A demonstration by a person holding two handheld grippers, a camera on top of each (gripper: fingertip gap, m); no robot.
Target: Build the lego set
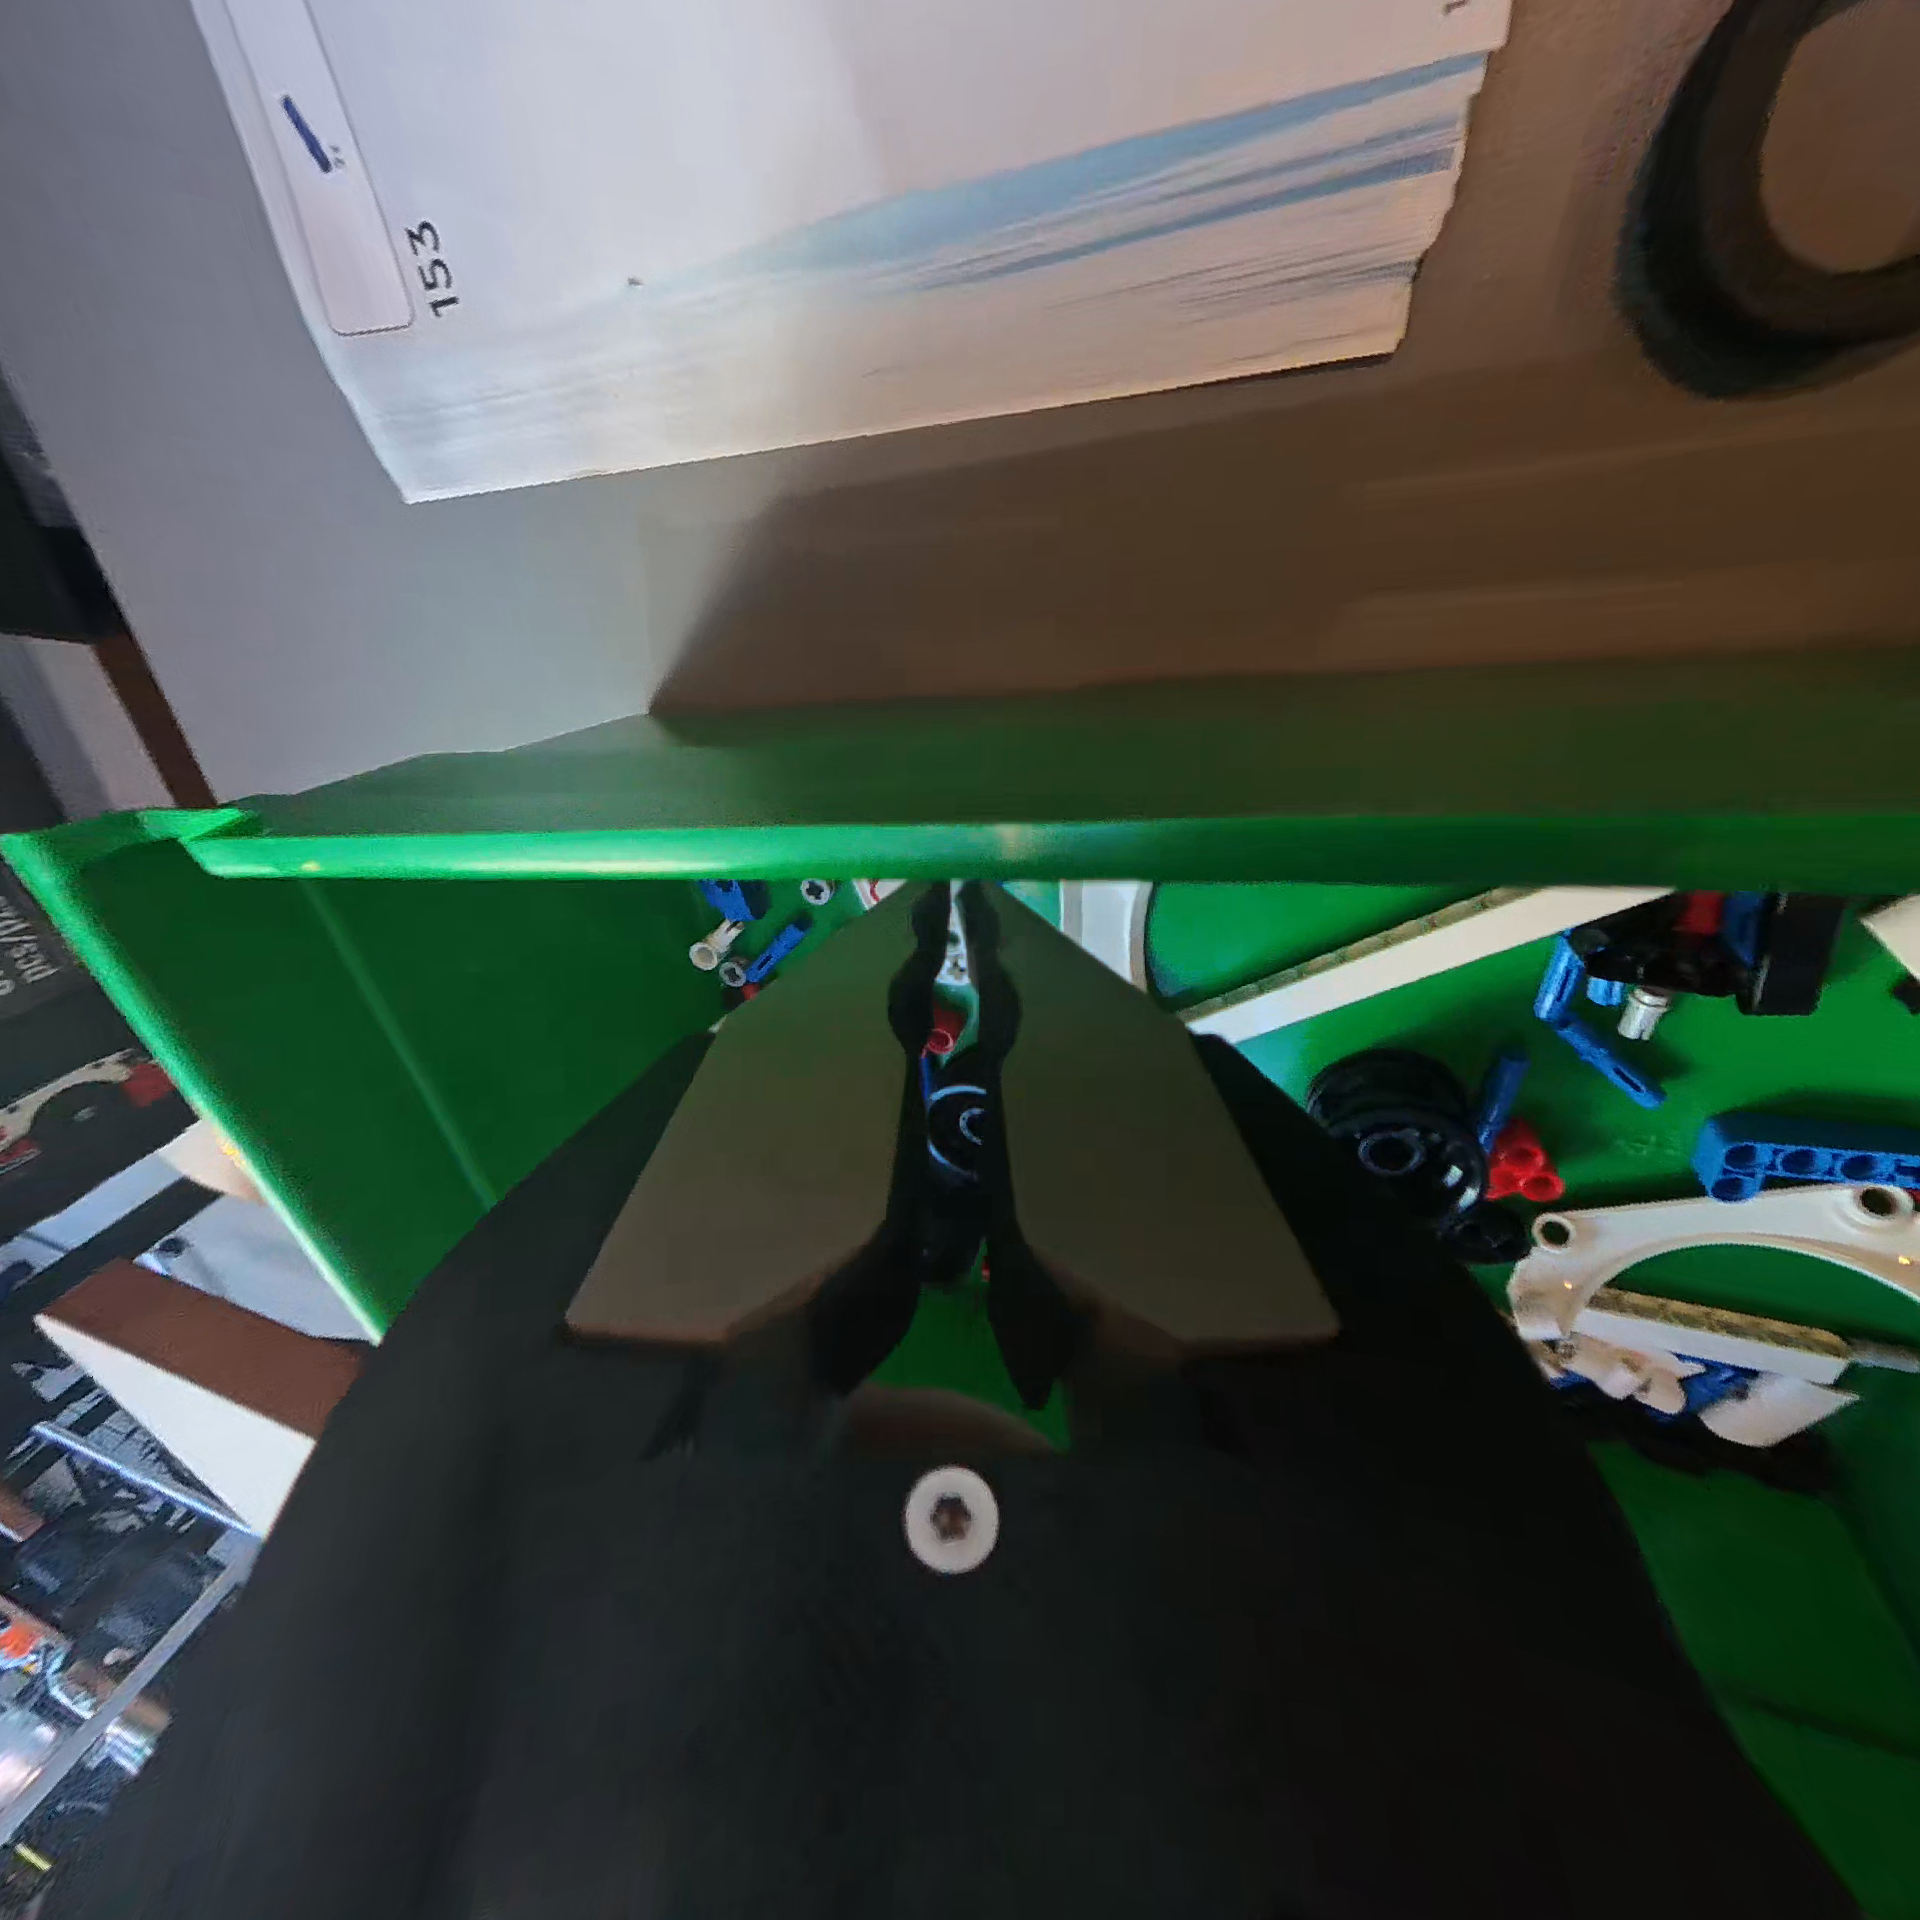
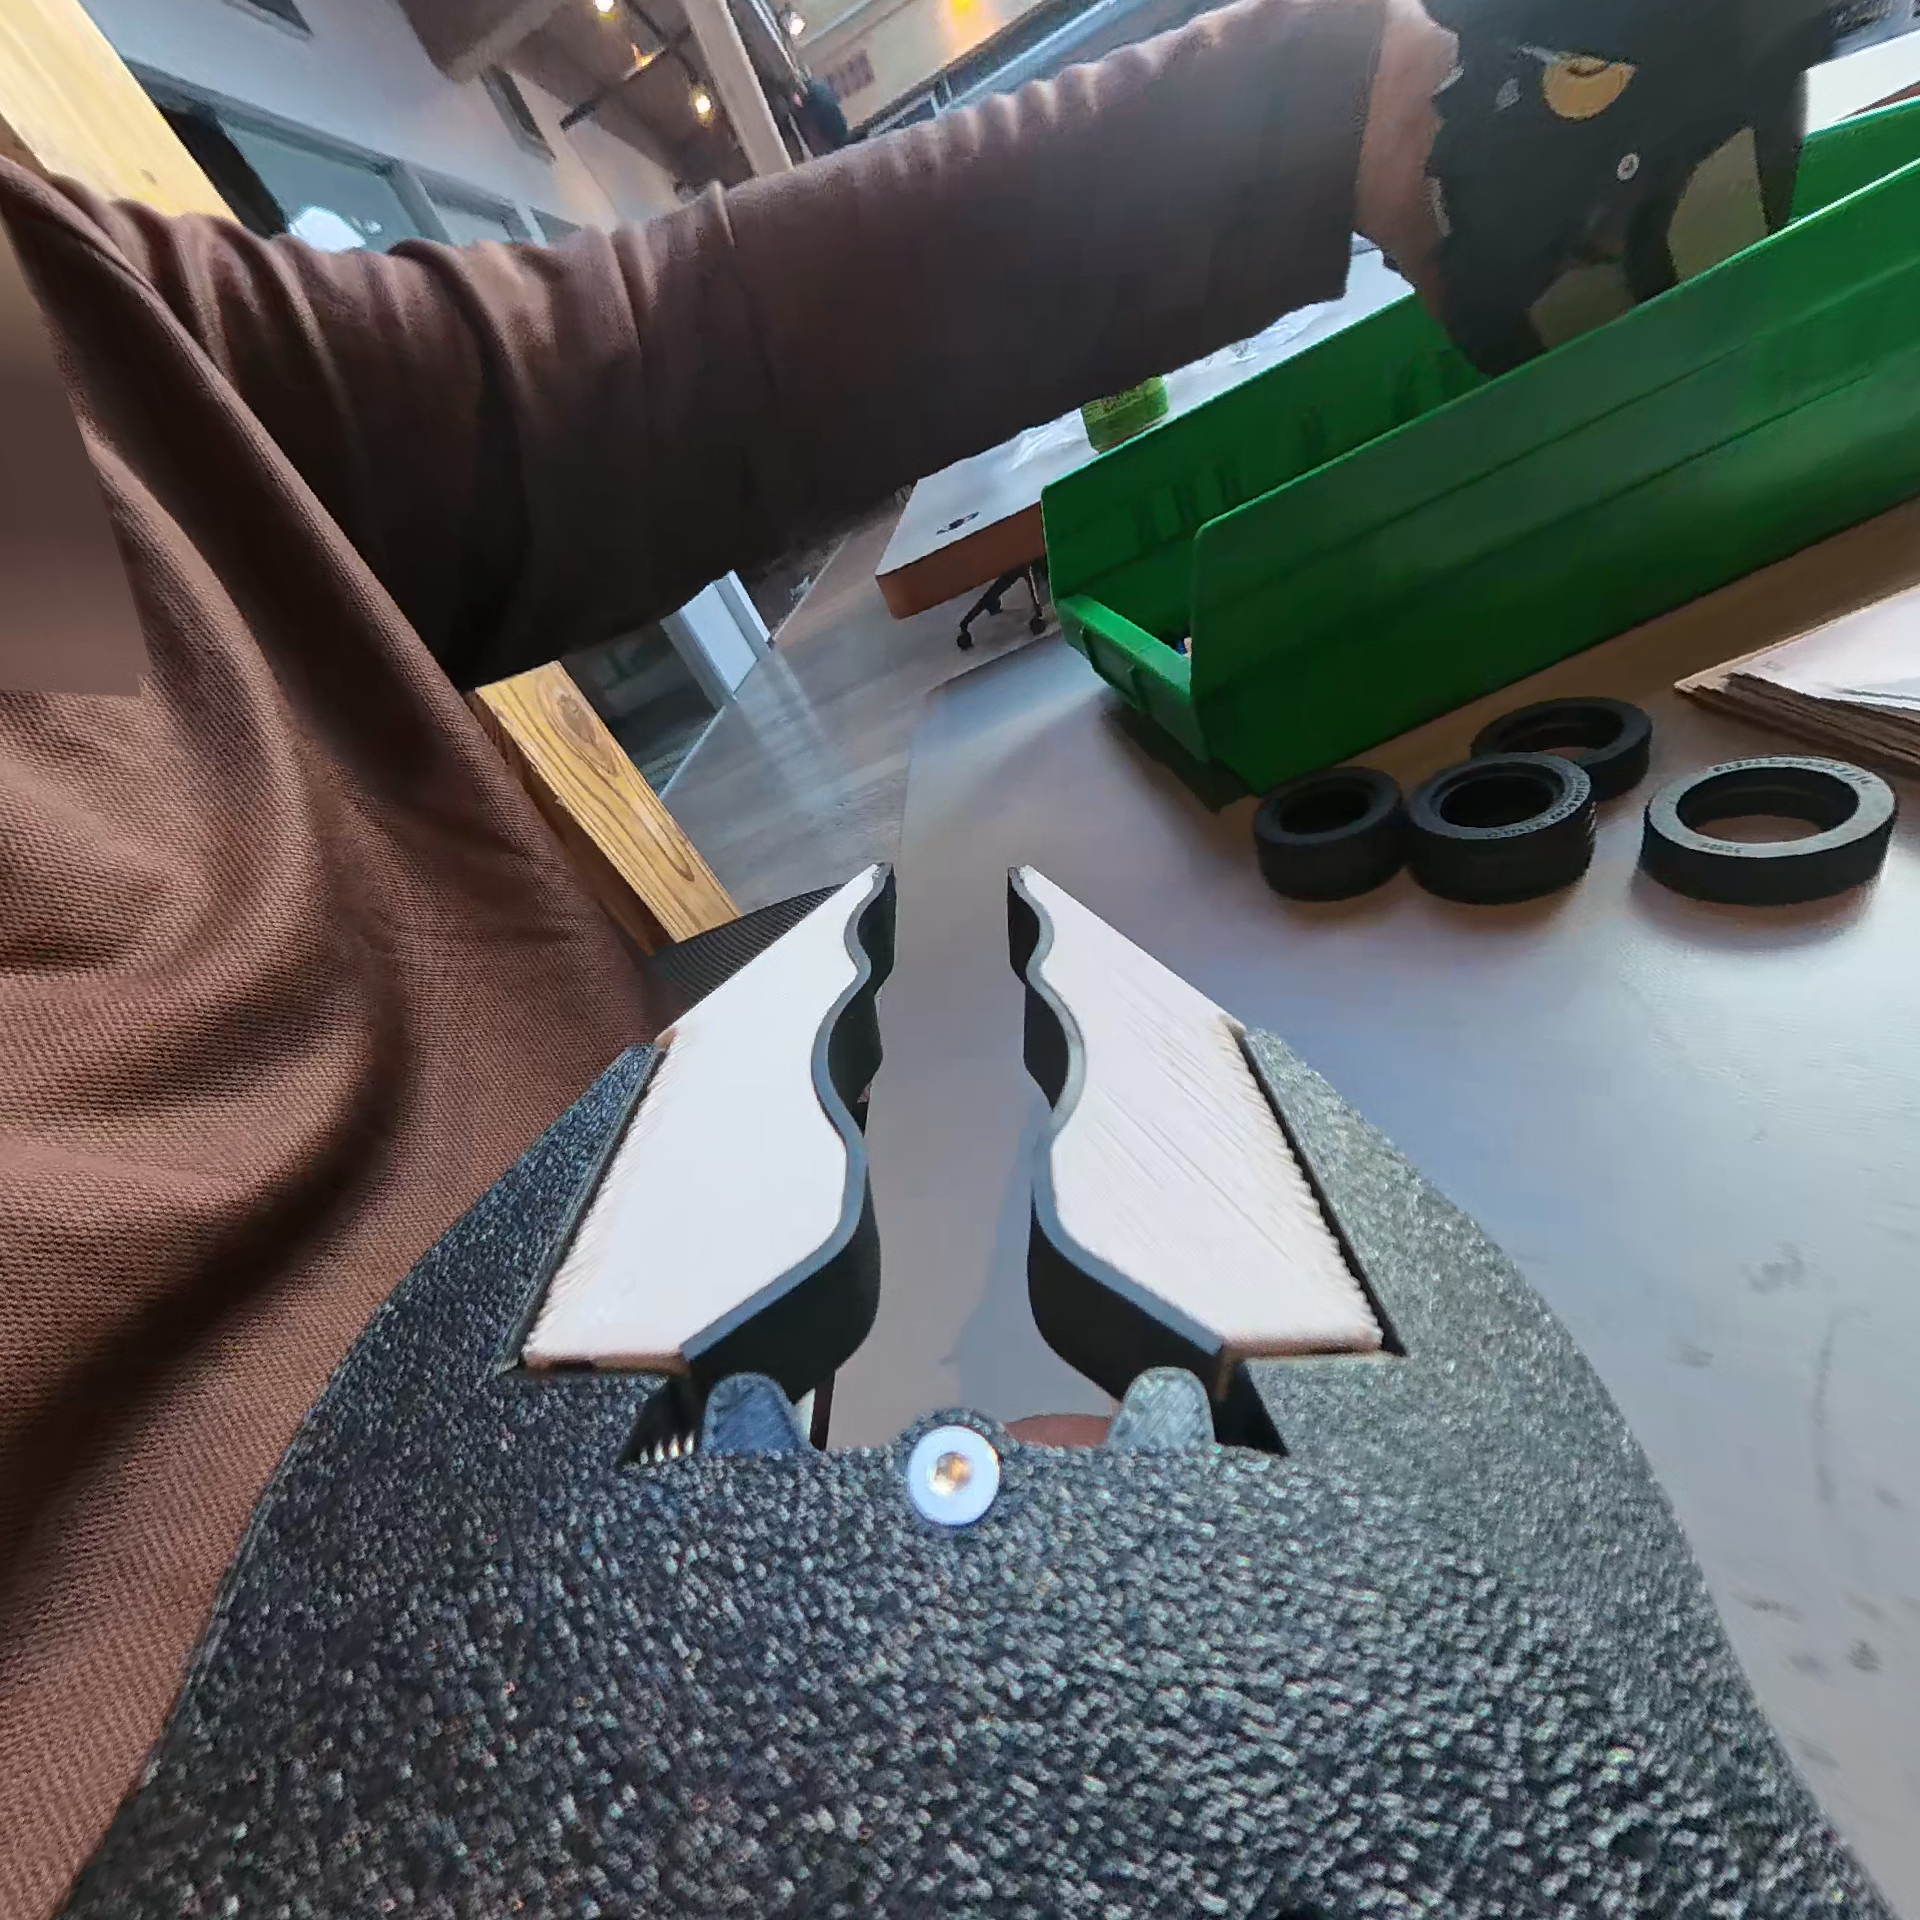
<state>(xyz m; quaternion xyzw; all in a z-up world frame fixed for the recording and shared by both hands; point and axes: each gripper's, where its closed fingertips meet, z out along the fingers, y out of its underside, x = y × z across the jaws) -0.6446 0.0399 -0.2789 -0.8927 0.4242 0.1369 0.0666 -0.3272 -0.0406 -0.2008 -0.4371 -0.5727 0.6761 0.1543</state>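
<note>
Inspector: Where are the lego parts?

Assessor: Loose in the green bin (image 1: 1039, 852): blue pins (image 1: 764, 951), a blue beam (image 1: 1808, 1158), a red connector (image 1: 1522, 1174), a black wheel hub (image 1: 1403, 1143), white curved panels (image 1: 1704, 1236) and a black-and-blue sub-assembly (image 1: 1704, 951) cut by the bin's rim. Four black tyres (image 2: 1496, 826) lie outside on the bench (image 2: 1455, 1143), just beside the bin's near end.

Inspector: State of the left tool?

Assessor: The left tool (image 1: 954, 914) reaches down into the bin, its fingers drawn nearly together. A dark round part with red behind it shows through the narrow gap, but I cannot tell whether it is pinched or merely lying beneath. In the right wrist view the same tool appears blurred at the bin's far end, on the end of a brown sleeve (image 2: 935, 312).

Inspector: And the right?

Assessor: The right tool (image 2: 951, 894) is released, a clear gap between its fingers, nothing in it, held over bare bench well apart from the tyres.

Inspector: Surroundings?

Assessor: An open instruction booklet (image 1: 831, 260) lies beyond the bin, its page smeared by motion blur. One tyre shows cut off at the upper right corner of the left wrist view.
</note>
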